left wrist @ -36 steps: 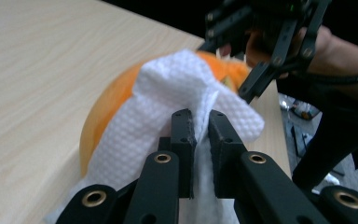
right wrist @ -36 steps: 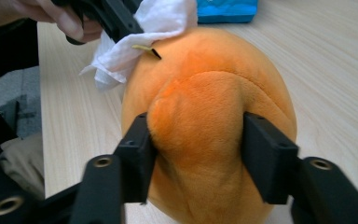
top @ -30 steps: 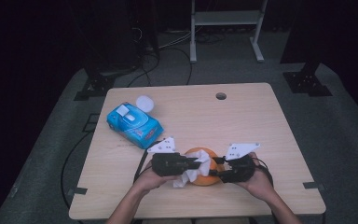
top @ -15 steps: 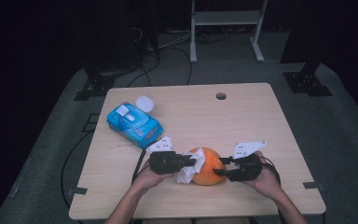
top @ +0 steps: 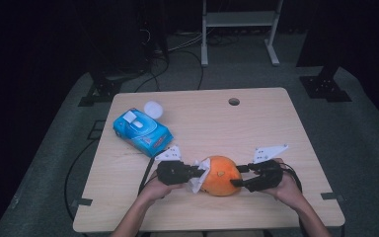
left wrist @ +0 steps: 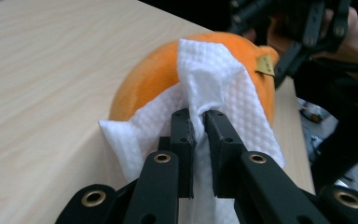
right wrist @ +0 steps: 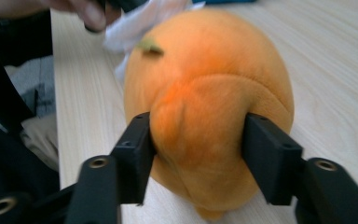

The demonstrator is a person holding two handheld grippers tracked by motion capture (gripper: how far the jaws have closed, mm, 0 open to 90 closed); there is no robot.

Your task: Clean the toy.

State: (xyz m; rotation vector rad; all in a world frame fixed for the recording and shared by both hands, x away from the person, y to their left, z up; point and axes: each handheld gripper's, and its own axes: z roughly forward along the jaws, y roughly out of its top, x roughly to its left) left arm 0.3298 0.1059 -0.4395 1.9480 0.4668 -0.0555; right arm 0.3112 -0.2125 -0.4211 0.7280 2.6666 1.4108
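Note:
An orange plush ball (top: 220,175) sits near the table's front edge, between the two hands. My right gripper (top: 238,176) is shut on its right side; in the right gripper view the jaws squeeze the plush ball (right wrist: 205,116) from both sides of my right gripper (right wrist: 196,133). My left gripper (top: 199,171) is shut on a white wipe (top: 197,180) and presses it against the ball's left side. The left gripper view shows the white wipe (left wrist: 214,88) pinched in my left gripper (left wrist: 199,122) and draped over the plush ball (left wrist: 154,77).
A blue wipes pack (top: 142,131) lies at the table's left, with a white round lid (top: 153,108) behind it. A small hole (top: 234,101) is in the wooden table (top: 256,128) near the far edge. Stands and cables are on the floor beyond.
Both grippers shifted slightly lower and apart around the ball; the wipe has moved from the ball's front-left up against its left side.

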